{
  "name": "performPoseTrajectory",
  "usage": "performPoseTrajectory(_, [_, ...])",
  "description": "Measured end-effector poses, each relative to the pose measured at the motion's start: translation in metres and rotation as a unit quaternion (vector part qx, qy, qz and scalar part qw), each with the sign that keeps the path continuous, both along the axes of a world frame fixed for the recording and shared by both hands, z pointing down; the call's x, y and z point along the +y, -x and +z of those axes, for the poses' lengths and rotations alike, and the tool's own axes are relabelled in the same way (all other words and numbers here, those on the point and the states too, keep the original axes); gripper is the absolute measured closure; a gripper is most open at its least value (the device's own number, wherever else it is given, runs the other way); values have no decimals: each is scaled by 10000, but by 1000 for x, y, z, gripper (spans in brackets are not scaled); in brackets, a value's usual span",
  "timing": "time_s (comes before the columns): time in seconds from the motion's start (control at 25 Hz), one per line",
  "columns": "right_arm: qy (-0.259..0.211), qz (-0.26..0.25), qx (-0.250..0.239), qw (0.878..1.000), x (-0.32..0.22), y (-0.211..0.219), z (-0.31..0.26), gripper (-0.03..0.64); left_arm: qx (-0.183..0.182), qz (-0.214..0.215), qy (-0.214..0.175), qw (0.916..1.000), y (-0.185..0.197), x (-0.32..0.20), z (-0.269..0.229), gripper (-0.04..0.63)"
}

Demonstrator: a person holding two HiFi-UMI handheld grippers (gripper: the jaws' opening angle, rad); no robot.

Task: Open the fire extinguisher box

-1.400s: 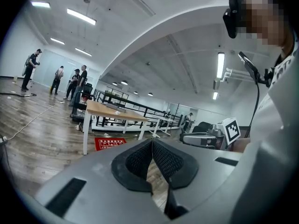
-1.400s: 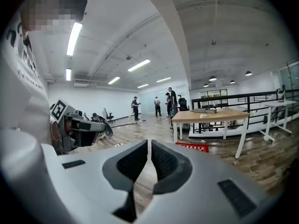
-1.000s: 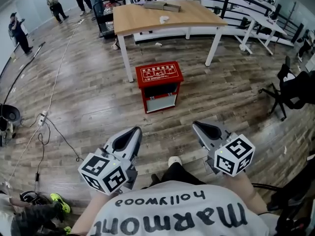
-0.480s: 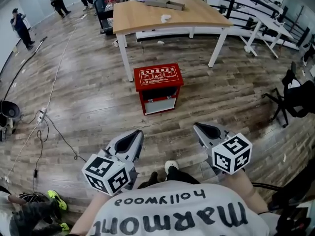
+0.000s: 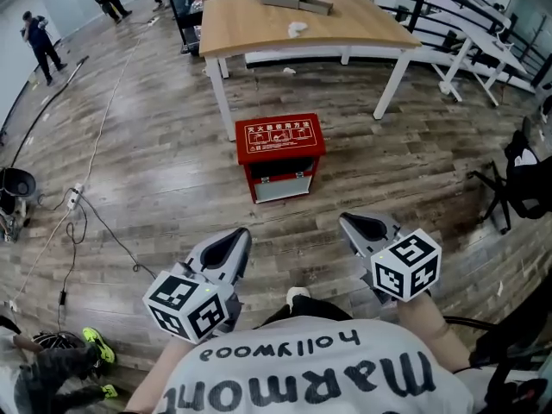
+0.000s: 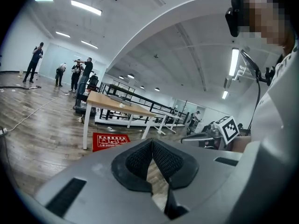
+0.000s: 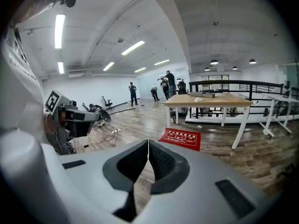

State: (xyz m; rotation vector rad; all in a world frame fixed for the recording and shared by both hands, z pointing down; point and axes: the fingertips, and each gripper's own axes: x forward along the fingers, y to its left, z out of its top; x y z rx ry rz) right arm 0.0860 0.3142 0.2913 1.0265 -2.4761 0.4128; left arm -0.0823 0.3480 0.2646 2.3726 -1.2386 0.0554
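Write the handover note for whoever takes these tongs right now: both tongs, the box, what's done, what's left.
Left tongs: shut, empty, well short of the box.
Right tongs: shut, empty, also well short of it.
Fire extinguisher box: red, standing on the wooden floor ahead, just in front of the wooden table. Its top lid lies flat and the box looks closed.
Done: nothing on the box.
Left: step up to the box, open the tongs, take hold of the lid or front door, and open it.
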Motion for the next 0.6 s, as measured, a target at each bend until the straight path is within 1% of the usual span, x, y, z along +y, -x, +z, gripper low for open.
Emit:
performPoseTrajectory(0.12, [35,-83,72,9999,-29,-9,6,606,36,-45,65,10000,-9,-28,7,589])
performPoseTrajectory(0.28, [112,-172,91,9997,-107,-33,18,606,80,-165,164,9997,-31,-107,21,589])
performPoseTrajectory(0.36, [146,-168,124,9997,-133,-45,24,606,73,-198,159,9996,-40,-133,24,589])
performPoseTrajectory(0.48, [155,-98,121,9998,-150,-57,29,606,40,-217,165,9996,-47,-148,29,589])
performPoseTrajectory(0.6, [132,-35,16,9999,-161,-60,32,606,31,-230,192,9995,-51,-155,34,589])
